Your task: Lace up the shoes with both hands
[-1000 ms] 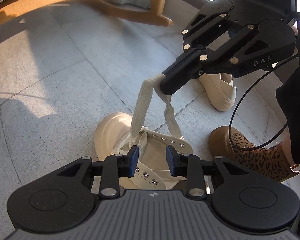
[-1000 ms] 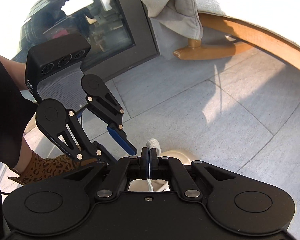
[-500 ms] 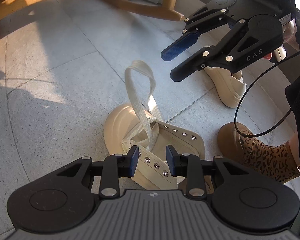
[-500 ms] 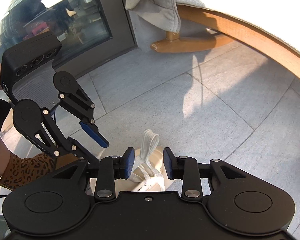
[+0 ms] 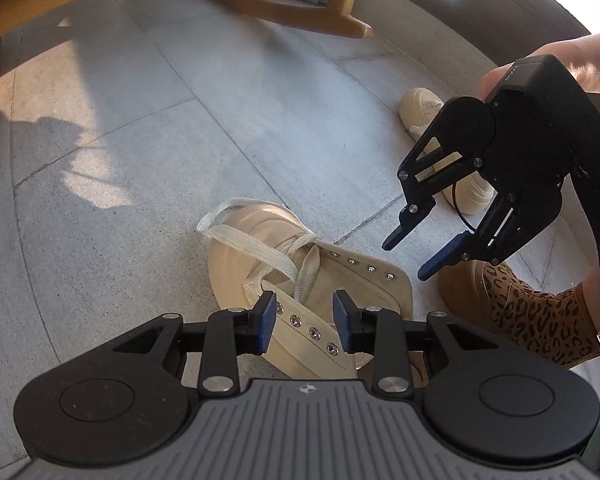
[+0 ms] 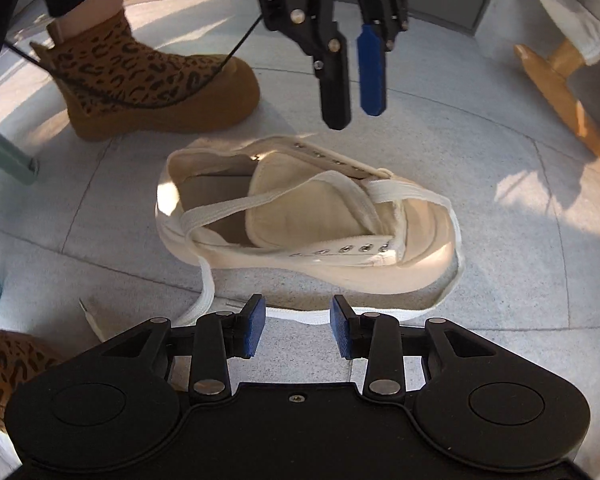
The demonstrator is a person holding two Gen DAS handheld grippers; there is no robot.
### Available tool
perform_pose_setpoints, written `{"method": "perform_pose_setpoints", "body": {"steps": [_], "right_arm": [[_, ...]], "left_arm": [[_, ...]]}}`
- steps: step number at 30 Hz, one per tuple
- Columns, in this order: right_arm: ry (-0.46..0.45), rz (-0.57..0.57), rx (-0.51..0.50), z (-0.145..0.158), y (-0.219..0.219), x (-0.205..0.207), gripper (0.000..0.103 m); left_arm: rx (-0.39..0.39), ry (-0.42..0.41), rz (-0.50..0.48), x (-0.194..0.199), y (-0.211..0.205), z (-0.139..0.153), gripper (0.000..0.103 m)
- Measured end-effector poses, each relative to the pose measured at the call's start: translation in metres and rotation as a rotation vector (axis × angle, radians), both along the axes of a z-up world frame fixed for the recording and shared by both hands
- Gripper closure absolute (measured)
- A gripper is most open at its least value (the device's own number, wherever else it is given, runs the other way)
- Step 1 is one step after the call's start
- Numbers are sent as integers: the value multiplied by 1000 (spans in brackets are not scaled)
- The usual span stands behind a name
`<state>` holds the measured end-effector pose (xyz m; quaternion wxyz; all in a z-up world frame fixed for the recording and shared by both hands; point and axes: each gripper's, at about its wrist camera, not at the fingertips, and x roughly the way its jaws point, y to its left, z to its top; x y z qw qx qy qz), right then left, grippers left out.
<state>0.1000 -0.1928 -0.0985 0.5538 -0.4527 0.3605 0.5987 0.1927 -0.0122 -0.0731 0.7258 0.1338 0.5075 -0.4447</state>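
A cream canvas shoe [image 5: 252, 248] [image 6: 420, 240] lies on the grey tiled floor, mostly unlaced, its metal eyelets bare. Its flat white lace [image 5: 236, 236] [image 6: 236, 204] is threaded only near the toe; one end crosses the shoe's mouth and trails on the floor, the other loops round the toe. My left gripper [image 5: 305, 320] [image 6: 354, 100] hovers open above the eyelet row, holding nothing. My right gripper [image 6: 298, 328] [image 5: 410, 258] stands open, low beside the shoe's sole, over the lace on the floor but not touching it.
A person's feet in leopard-print boots [image 6: 148, 80] [image 5: 540, 312] stand close to the shoe. A second cream shoe [image 5: 420, 108] lies further off. A wooden rocker chair base [image 5: 300, 12] is behind, and a teal furniture leg [image 6: 4, 152] at the left. A black cable [image 6: 236, 52] hangs nearby.
My right gripper opened and let go of the raised lace, which dropped onto the shoe and floor. It then rolled and sank to the shoe's side. The left gripper stayed put.
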Motion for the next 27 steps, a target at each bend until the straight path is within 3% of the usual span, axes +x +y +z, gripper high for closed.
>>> {"method": "perform_pose_setpoints", "body": {"steps": [5,9,17,27], "right_arm": [[-68,309,-77,-22,4,-22,76],[-125,443,-85,-38,8,-33,82],[-148,527,-90,-56,17,-37,87],[-151,571,-133,-73,24,-38,89]], "left_arm": [[4,2,2,0,0,-2,73],[2,7,16,1,3,-3,73],[2,10,19,-1,6,-3,73],[6,-5,-43,-12,-1,-4,73]]}}
